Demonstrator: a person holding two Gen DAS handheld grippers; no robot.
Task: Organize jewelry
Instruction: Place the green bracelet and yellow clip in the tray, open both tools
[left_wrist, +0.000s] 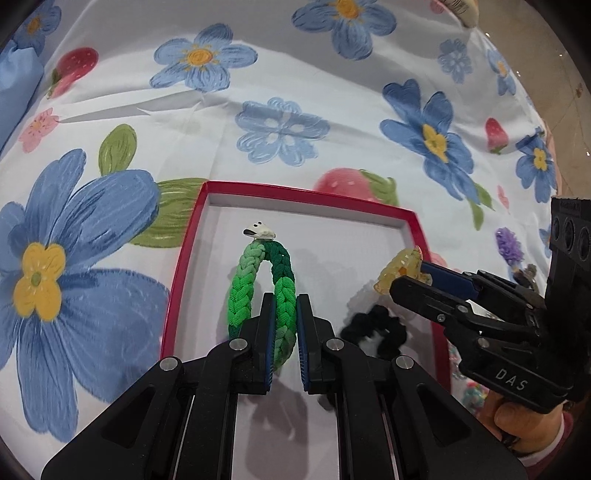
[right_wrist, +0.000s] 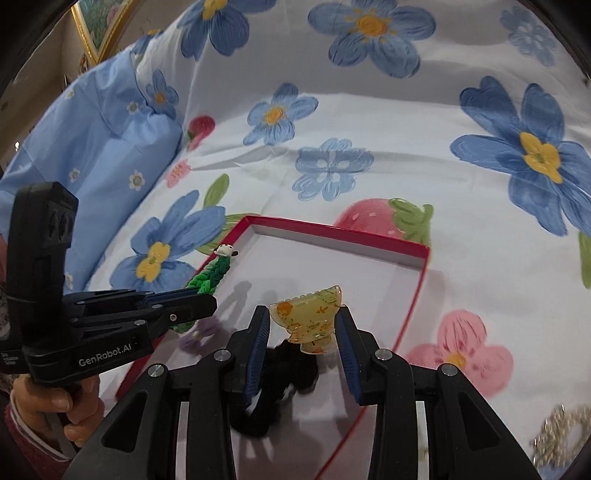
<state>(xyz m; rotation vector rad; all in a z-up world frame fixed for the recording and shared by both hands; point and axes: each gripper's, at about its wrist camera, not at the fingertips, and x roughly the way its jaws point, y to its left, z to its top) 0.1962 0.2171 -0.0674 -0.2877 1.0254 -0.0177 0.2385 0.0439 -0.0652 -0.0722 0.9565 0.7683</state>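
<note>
A shallow red box with a white floor (left_wrist: 258, 186) (right_wrist: 332, 227) lies on the floral bedsheet. My left gripper (left_wrist: 284, 306) is shut on a green braided hair tie (left_wrist: 245, 284) with a small white charm (left_wrist: 259, 230), held over the box; it also shows in the right wrist view (right_wrist: 208, 280). My right gripper (right_wrist: 303, 321) is shut on a yellow translucent hair claw clip (right_wrist: 308, 319), held above the box; the clip also shows in the left wrist view (left_wrist: 400, 267). A black scrunchie (left_wrist: 376, 328) (right_wrist: 280, 373) lies in the box.
A purple fuzzy hair piece (left_wrist: 508, 245) and colourful items (left_wrist: 471, 393) lie right of the box. A silver sparkly piece (right_wrist: 557, 435) lies on the sheet at the lower right. A light blue pillow (right_wrist: 96, 147) sits at the left. The bed's edge (left_wrist: 532, 92) runs at the far right.
</note>
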